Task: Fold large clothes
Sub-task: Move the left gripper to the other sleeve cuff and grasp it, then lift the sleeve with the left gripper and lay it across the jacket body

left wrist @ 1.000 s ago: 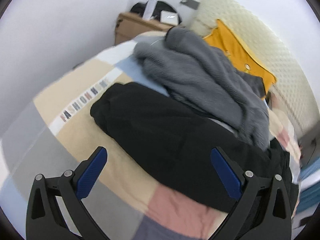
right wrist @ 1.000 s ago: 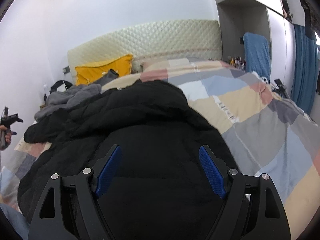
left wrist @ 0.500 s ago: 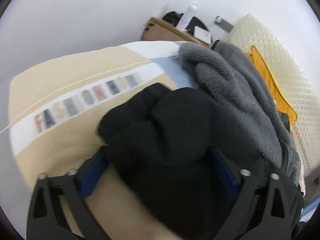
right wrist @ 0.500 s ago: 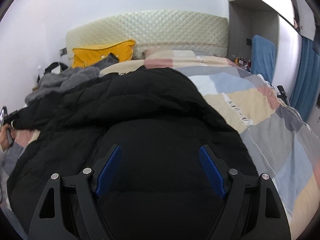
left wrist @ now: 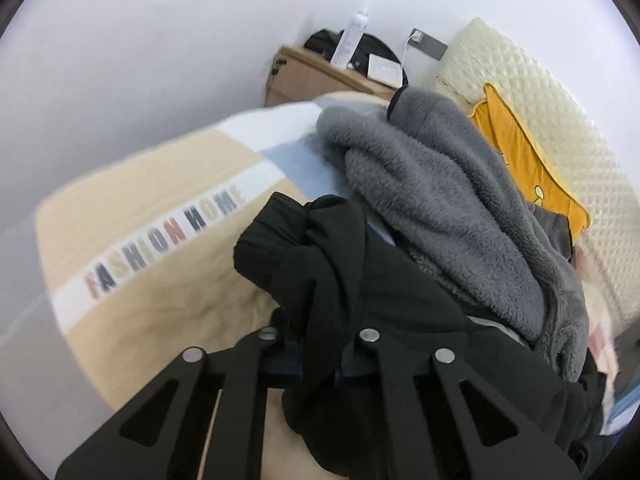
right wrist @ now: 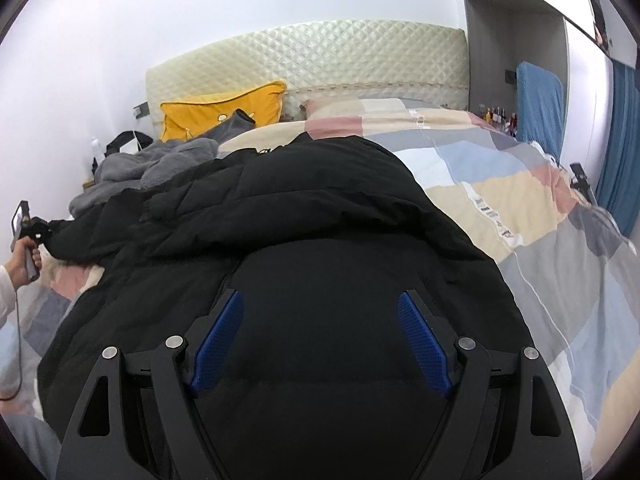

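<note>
A large black puffer jacket (right wrist: 304, 216) lies spread on the patchwork bed cover (right wrist: 520, 208). In the left wrist view my left gripper (left wrist: 318, 364) is shut on the end of the jacket's black sleeve (left wrist: 304, 248), near the bed's left edge. In the right wrist view the left gripper (right wrist: 34, 232) shows far left, held in a hand at the sleeve end. My right gripper (right wrist: 320, 340) is open, its blue pads (right wrist: 218, 340) spread over the jacket's body, holding nothing.
A grey fleece garment (left wrist: 448, 200) lies heaped beside the sleeve, with a yellow pillow (left wrist: 520, 152) and quilted headboard (right wrist: 320, 56) behind. A wooden nightstand (left wrist: 312, 76) with a bottle stands at the bed's far left corner. A blue curtain (right wrist: 620, 152) hangs at right.
My left gripper moved in to the sleeve end and closed on it. My right gripper stayed open and moved slightly forward over the jacket.
</note>
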